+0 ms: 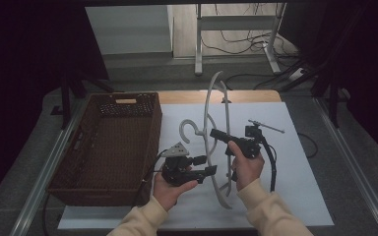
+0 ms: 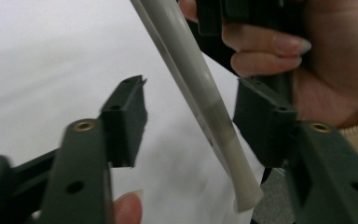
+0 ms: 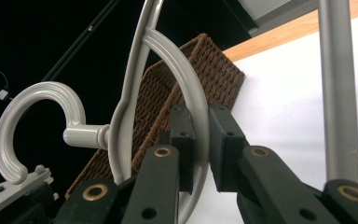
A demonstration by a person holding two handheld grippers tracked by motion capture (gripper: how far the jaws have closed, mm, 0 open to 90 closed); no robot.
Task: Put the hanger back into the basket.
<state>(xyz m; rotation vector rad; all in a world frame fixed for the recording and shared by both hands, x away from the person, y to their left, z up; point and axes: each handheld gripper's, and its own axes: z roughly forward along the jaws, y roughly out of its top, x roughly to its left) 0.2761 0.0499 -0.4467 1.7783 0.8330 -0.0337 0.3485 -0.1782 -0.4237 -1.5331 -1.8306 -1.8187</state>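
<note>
Two grippers over the white-covered surface point(image 1: 295, 162), both at one pale grey plastic coat hanger point(image 1: 207, 115) held up off it, hook point(image 1: 188, 129) turned toward the brown wicker basket point(image 1: 109, 147) at the left. Right gripper point(image 1: 215, 132) clamped on a curved arm of the hanger, jaws pressed against it from both sides in the right gripper view point(image 3: 199, 140). Left gripper point(image 1: 204, 166) spread wide lower down, the hanger's lower end point(image 2: 223, 140) passing between its jaws, close by one jaw, contact not clear.
</note>
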